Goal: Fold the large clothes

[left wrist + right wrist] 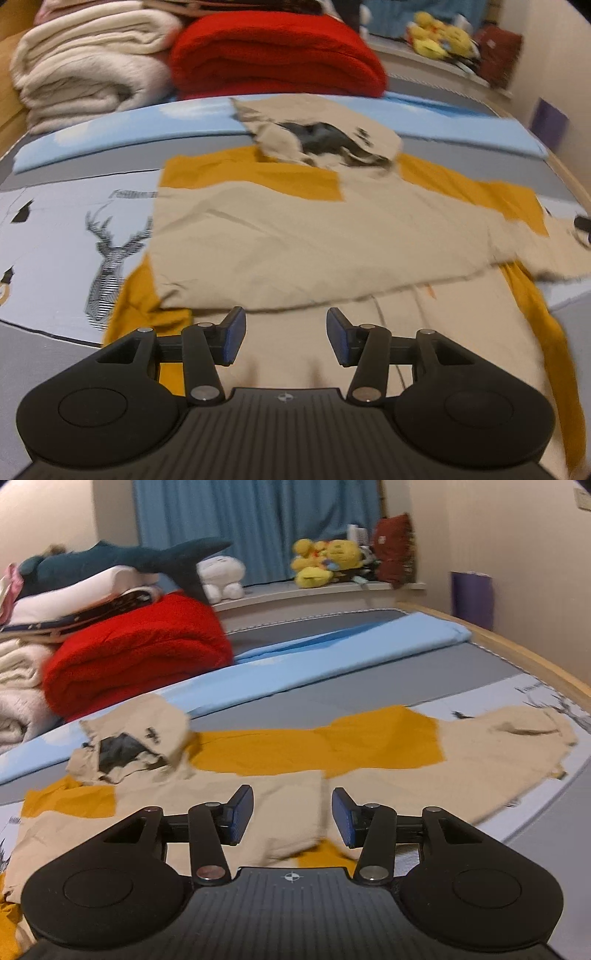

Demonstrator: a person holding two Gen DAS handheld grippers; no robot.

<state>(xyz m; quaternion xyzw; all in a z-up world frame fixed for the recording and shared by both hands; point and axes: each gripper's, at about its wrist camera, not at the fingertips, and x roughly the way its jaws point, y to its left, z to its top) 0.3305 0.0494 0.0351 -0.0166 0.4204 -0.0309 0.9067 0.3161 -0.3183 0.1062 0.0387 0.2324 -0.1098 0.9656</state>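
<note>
A large beige and mustard-yellow hooded garment (314, 236) lies spread on the bed, one beige sleeve folded across its body. Its hood (325, 136) with a dark lining sits at the far end. My left gripper (286, 338) is open and empty, hovering just above the garment's near part. In the right wrist view the same garment (332, 746) stretches across, with the hood (136, 738) at left and a beige sleeve (509, 738) at right. My right gripper (292, 818) is open and empty above the folded beige edge.
A folded red blanket (273, 55) and cream blankets (88, 62) are stacked at the bed's head. A light blue strip (332, 664) crosses the bed. A deer print (107, 258) marks the sheet at left. Plush toys (325, 561) line a shelf. A wooden bed rim (517, 653) runs at right.
</note>
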